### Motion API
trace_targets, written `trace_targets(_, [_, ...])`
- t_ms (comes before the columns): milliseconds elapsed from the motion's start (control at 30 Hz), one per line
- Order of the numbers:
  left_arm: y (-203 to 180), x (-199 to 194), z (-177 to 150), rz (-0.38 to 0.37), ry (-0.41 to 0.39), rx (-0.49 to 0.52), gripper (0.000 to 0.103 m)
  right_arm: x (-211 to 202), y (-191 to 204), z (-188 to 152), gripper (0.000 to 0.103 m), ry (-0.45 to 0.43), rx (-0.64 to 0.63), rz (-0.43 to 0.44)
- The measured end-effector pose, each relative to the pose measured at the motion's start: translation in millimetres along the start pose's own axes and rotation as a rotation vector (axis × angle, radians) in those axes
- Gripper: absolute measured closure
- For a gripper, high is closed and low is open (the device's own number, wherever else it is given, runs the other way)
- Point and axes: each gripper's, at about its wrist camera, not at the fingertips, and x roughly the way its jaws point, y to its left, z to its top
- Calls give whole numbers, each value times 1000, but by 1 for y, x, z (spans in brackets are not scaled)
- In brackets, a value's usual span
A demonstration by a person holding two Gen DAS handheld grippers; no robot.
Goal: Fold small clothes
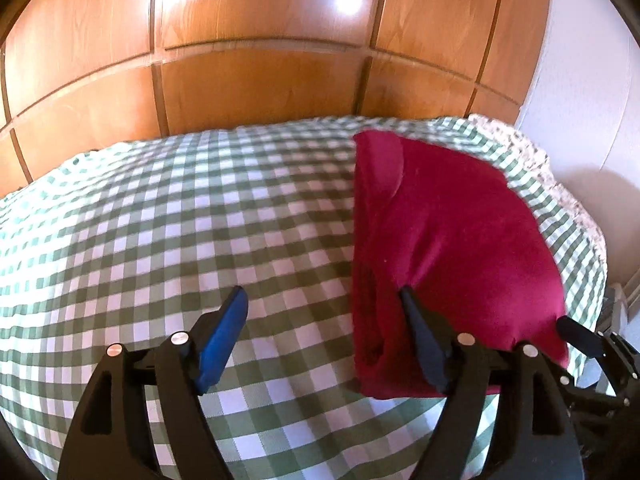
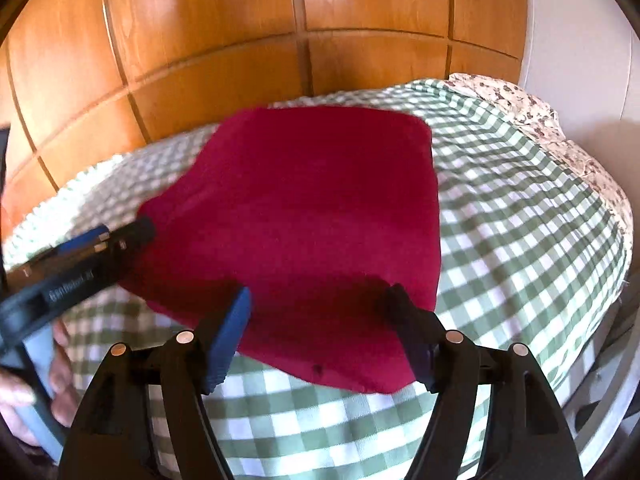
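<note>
A crimson garment (image 1: 448, 240) lies folded into a rough rectangle on the green-and-white checked cover (image 1: 180, 240). In the left wrist view my left gripper (image 1: 322, 294) stands open over the garment's left edge. Its blue finger (image 1: 228, 332) is above the checks and its dark one (image 1: 420, 332) above the red cloth, and nothing is pinched. In the right wrist view my right gripper (image 2: 320, 292) hangs open over the near edge of the garment (image 2: 320, 200), its pads off the fabric. The left gripper (image 2: 124, 230) shows there at the garment's left corner.
A wooden wardrobe (image 1: 260, 80) with panelled doors rises right behind the bed. A floral sheet (image 2: 540, 120) shows at the cover's right edge, with a white wall (image 1: 592, 100) beyond. A person's hand (image 2: 60, 364) holds the left gripper's handle at the lower left.
</note>
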Motion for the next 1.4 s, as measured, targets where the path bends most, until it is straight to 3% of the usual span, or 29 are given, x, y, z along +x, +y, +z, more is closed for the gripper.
trace_targets(167, [6, -13, -4, -12, -28, -22, 26, 2, 10, -5, 33, -2, -19, -45])
trace_targets(267, [12, -31, -8, -8, -68, -37, 18, -6, 7, -1, 33, -9, 33, -42])
trace_targets(333, [18, -43, -11, 4, -85, -56, 17, -17, 5, 2, 20, -35, 89, -54])
trace_targets(500, [28, -62, -20, 54, -104, -83, 9, -40, 5, 8, 9, -111, 145, -131])
trace_targets(667, [30, -77, -24, 83, -120, -103, 3, -58, 10, 3, 5, -169, 158, -194])
trace_targets(867, [23, -90, -29, 98, -129, -84, 3, -74, 21, -7, 4, -238, 124, -247])
trace_targets(1400, [3, -110, -36, 83, -174, -19, 2, -75, 12, -18, 4, -219, 202, -221])
